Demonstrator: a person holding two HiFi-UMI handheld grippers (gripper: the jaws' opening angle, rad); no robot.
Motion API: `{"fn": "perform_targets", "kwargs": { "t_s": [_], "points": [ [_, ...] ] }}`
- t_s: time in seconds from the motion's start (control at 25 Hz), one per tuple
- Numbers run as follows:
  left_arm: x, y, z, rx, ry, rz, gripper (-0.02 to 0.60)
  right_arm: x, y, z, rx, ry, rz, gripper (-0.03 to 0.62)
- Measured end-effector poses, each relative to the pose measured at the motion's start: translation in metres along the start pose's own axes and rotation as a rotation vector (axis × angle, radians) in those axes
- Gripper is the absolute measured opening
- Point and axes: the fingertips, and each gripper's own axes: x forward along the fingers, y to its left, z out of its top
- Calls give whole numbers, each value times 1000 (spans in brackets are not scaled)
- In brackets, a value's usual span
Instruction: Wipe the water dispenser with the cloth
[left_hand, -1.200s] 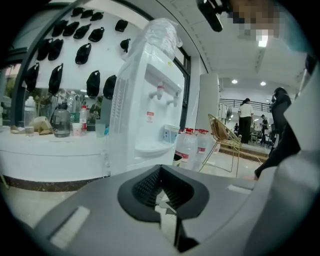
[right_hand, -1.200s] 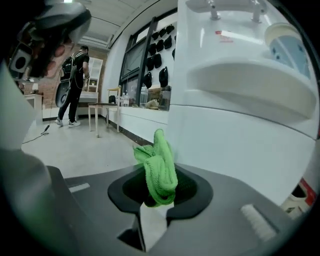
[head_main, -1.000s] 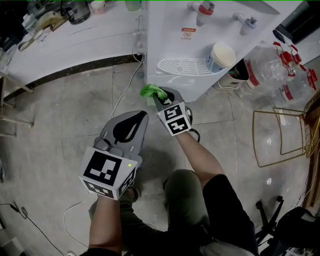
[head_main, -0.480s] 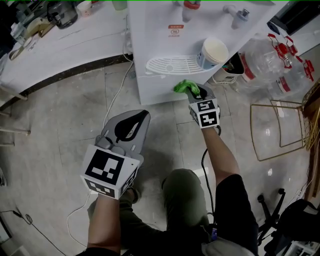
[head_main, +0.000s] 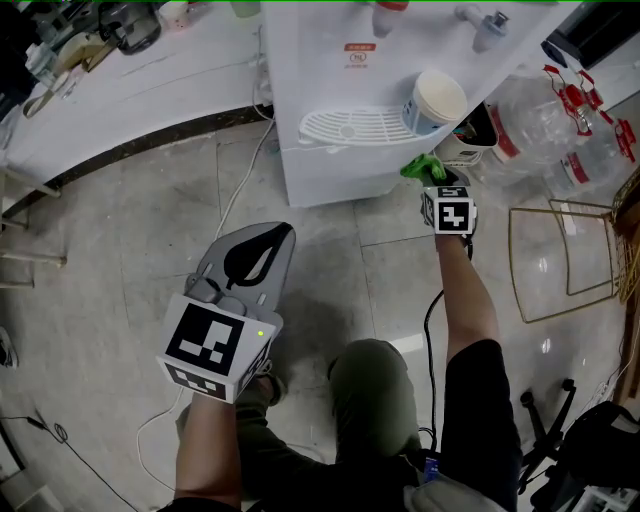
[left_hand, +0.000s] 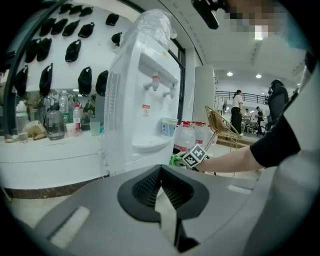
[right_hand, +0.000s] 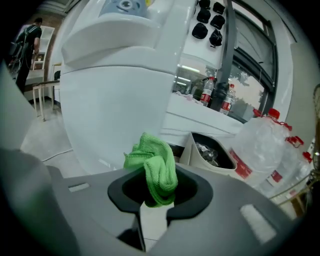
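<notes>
The white water dispenser (head_main: 330, 160) stands on the floor ahead, with a drip tray (head_main: 350, 125) and a paper cup (head_main: 436, 100) on it. My right gripper (head_main: 430, 180) is shut on a bunched green cloth (head_main: 421, 166), held against the dispenser's lower right front corner. In the right gripper view the cloth (right_hand: 152, 167) bulges out of the jaws, close to the dispenser's white wall (right_hand: 110, 110). My left gripper (head_main: 272, 240) hangs shut and empty over the floor, well short of the dispenser (left_hand: 135, 100). Its own view shows the right gripper's marker cube (left_hand: 194, 155).
A small waste bin (right_hand: 210, 150) and large water bottles (head_main: 560, 130) stand right of the dispenser. A gold wire frame (head_main: 565, 260) is further right. A white counter (head_main: 130, 90) runs along the left, and a cable (head_main: 240, 190) trails over the floor tiles.
My right gripper has carried the green cloth rightward along the dispenser's lower front, from its left corner to its right corner. The left gripper has stayed put.
</notes>
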Motion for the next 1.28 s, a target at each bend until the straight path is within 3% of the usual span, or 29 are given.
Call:
{"fn": "perform_targets", "kwargs": {
  "t_s": [0.12, 0.24, 0.6, 0.8, 1.04, 1.28],
  "points": [
    [-6, 6, -4, 27, 24, 21, 2, -8, -2, -7, 46, -13, -16, 97],
    [-12, 9, -7, 54, 48, 41, 2, -22, 27, -21, 42, -38, 39, 95],
    [-20, 11, -22, 117, 117, 66, 2, -49, 228, 0, -137, -178, 426, 95],
    [-29, 12, -27, 130, 133, 78, 2, -28, 291, 30, -192, -200, 503, 96],
    [-33, 19, -26, 128, 129, 91, 2, 3, 279, 26, -174, -141, 440, 95],
    [-23, 16, -24, 135, 133, 68, 2, 11, 204, 7, -92, -97, 319, 97]
  ]
}}
